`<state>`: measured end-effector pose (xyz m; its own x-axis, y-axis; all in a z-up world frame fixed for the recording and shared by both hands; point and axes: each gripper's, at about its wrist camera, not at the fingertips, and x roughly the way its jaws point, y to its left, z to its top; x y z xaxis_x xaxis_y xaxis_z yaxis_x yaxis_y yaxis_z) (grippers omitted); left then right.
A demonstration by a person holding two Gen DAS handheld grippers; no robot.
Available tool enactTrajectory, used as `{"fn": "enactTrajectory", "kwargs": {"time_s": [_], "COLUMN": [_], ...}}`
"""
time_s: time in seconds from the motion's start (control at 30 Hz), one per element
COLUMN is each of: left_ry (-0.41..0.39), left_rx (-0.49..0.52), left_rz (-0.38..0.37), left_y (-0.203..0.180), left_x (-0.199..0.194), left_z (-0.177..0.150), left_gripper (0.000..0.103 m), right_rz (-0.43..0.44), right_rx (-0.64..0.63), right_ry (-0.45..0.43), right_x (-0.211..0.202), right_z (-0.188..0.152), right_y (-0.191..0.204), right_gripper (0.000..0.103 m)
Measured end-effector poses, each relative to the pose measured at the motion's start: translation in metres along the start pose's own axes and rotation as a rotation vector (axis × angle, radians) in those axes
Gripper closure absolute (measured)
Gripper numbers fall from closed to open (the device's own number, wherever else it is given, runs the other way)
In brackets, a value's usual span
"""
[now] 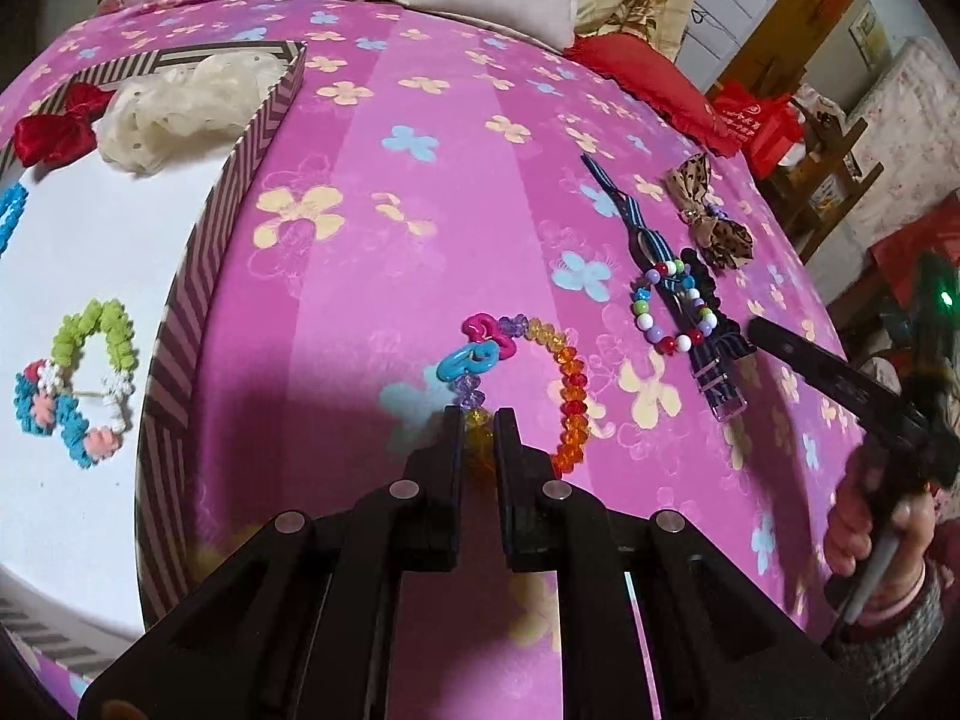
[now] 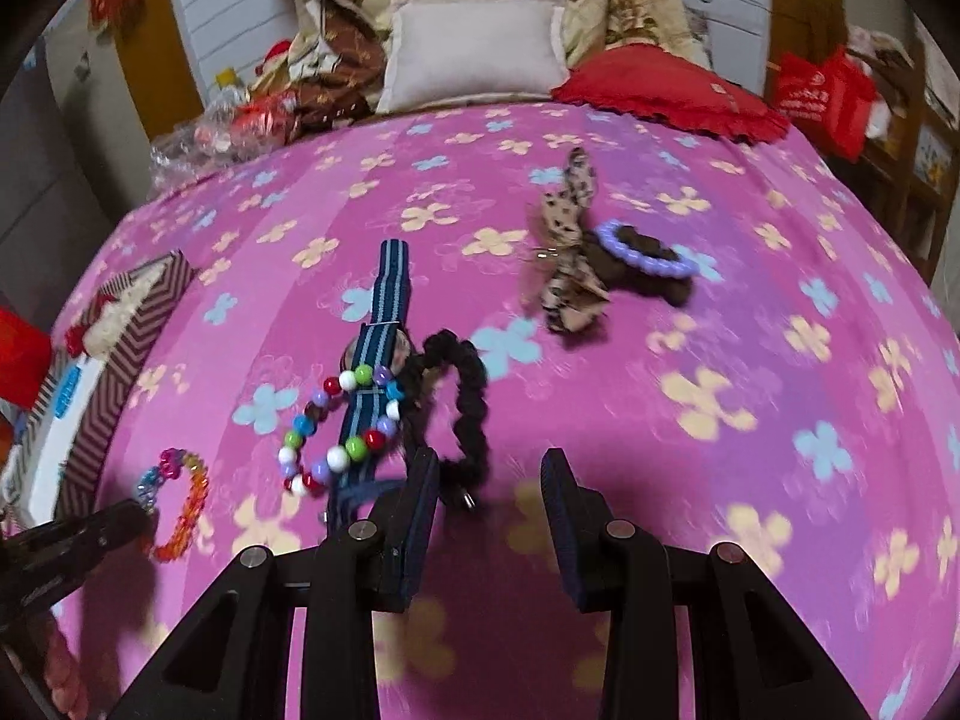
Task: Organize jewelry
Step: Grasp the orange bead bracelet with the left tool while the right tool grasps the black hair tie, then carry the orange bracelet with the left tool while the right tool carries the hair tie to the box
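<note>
My left gripper (image 1: pixel 481 420) is shut on a yellow bead of the rainbow crystal bracelet (image 1: pixel 567 384), which lies on the pink flowered bedspread. The same bracelet (image 2: pixel 186 498) shows at the lower left of the right wrist view, with the left gripper (image 2: pixel 114 522) at it. My right gripper (image 2: pixel 489 462) is open over the bedspread. The black scrunchie (image 2: pixel 471 384) lies just ahead, its lower loop beside the left finger, not pinched. A round-bead bracelet (image 2: pixel 336 426) rests across a blue striped watch strap (image 2: pixel 390 282). The striped box (image 1: pixel 204 252) holds a green and blue flower bracelet (image 1: pixel 84 384).
A leopard-print bow (image 2: pixel 570 264) and a purple hair tie (image 2: pixel 648 246) lie farther back. The box also holds a red bow (image 1: pixel 54 126) and cream lace (image 1: pixel 186 102). A white pillow (image 2: pixel 474 48) and a red cushion (image 2: pixel 666 96) sit at the bed's head.
</note>
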<state>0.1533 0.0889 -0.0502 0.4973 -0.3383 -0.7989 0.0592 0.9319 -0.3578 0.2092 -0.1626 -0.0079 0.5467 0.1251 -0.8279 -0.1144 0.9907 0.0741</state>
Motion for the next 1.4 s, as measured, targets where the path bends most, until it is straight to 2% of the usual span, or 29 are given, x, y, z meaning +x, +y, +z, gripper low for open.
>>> {"fn": "enactTrajectory", "kwargs": {"time_s": [0.17, 0.23, 0.3, 0.37, 0.43, 0.6, 0.87, 1.13, 1.4], "left_ry": [-0.007, -0.015, -0.029, -0.034, -0.023, -0.044, -0.188, -0.320, -0.400], "left_rx": [0.015, 0.026, 0.041, 0.064, 0.077, 0.085, 0.099, -0.008, -0.119], "left_rz": [-0.007, -0.001, 0.015, 0.038, 0.033, -0.006, -0.125, -0.122, -0.028], "left_y": [0.000, -0.002, -0.006, -0.010, -0.014, -0.019, -0.018, 0.032, 0.096], "left_x": [0.004, 0.006, 0.007, 0.008, 0.009, -0.006, -0.083, -0.143, -0.176], "left_z": [0.005, 0.006, 0.006, 0.006, 0.005, 0.004, 0.009, 0.022, 0.044], "left_gripper": [0.094, 0.094, 0.094, 0.094, 0.095, 0.095, 0.095, 0.095, 0.096], "right_rz": [-0.028, -0.066, -0.075, -0.071, -0.063, -0.042, -0.011, 0.063, 0.108], "right_rx": [-0.013, -0.044, -0.065, -0.068, -0.063, -0.021, -0.032, -0.100, -0.245], "right_ry": [0.056, 0.045, 0.036, 0.045, 0.057, 0.014, -0.086, -0.131, -0.116], "right_x": [0.031, 0.037, 0.039, 0.040, 0.038, 0.008, -0.064, -0.109, -0.113], "right_z": [0.014, 0.017, 0.020, 0.022, 0.021, 0.020, 0.028, 0.032, 0.036], "right_y": [0.005, 0.009, 0.014, 0.016, 0.016, 0.012, 0.026, 0.083, 0.170], "right_gripper": [0.069, 0.070, 0.080, 0.096, 0.097, 0.097, 0.098, 0.098, 0.097]}}
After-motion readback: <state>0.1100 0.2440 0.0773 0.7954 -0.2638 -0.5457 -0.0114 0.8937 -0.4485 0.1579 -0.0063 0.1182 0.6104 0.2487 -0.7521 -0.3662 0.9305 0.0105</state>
